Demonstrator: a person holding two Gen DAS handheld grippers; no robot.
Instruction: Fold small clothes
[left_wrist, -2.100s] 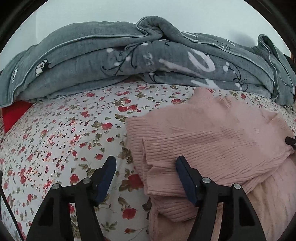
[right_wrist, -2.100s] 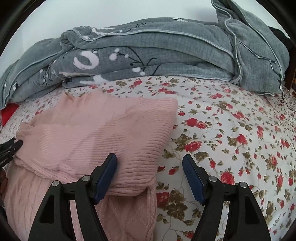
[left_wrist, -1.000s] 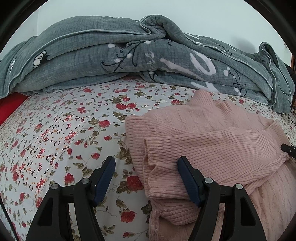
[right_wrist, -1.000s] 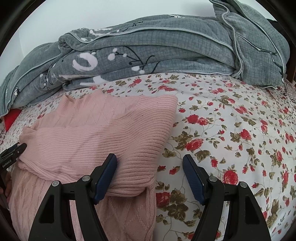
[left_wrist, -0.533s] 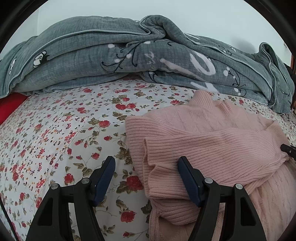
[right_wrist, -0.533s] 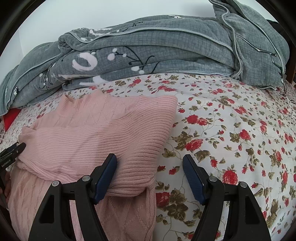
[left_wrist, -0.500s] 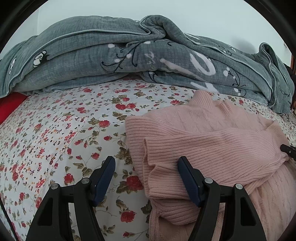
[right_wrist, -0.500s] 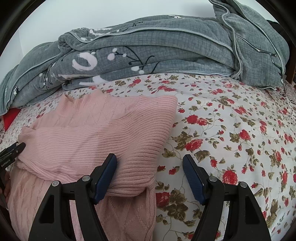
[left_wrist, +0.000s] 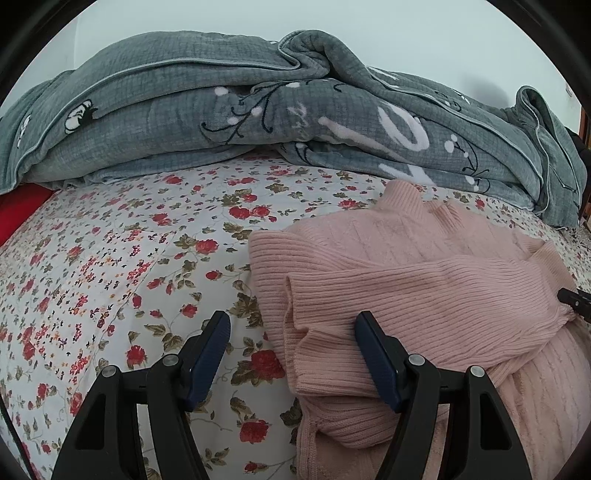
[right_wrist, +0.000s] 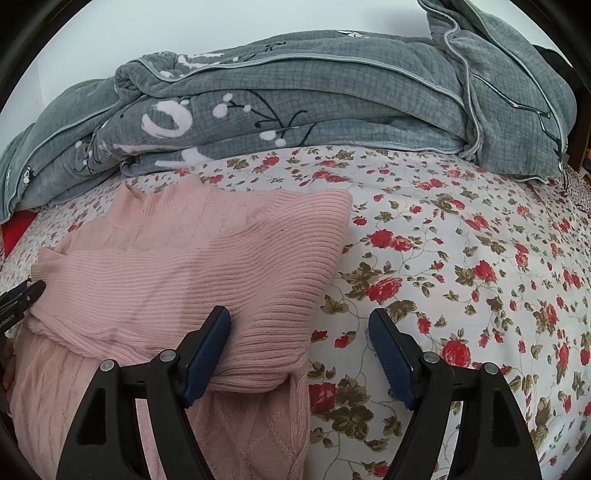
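A pink knit sweater (left_wrist: 424, 280) lies on the floral bedsheet (left_wrist: 110, 266) with both sleeves folded across its front. My left gripper (left_wrist: 291, 330) stands open over the sweater's left edge: one finger above the sheet, the other above the folded sleeve cuff. In the right wrist view the sweater (right_wrist: 207, 258) fills the lower left. My right gripper (right_wrist: 299, 323) straddles its right folded edge and its jaws are opening; the pads do not press the knit. Each view shows a dark fingertip (left_wrist: 574, 300) of the other gripper at the sweater's far side.
A bulky grey blanket (left_wrist: 258, 118) (right_wrist: 332, 96) is piled along the back of the bed against a white wall. Something red (left_wrist: 18, 210) sticks out under its left end. Part of a hand (right_wrist: 5, 365) shows at the far left edge. Bare floral sheet (right_wrist: 480, 258) spreads right of the sweater.
The right gripper's right finger has edged slightly outward. Since two seconds ago both views have shifted a little. The sweater lies as before.
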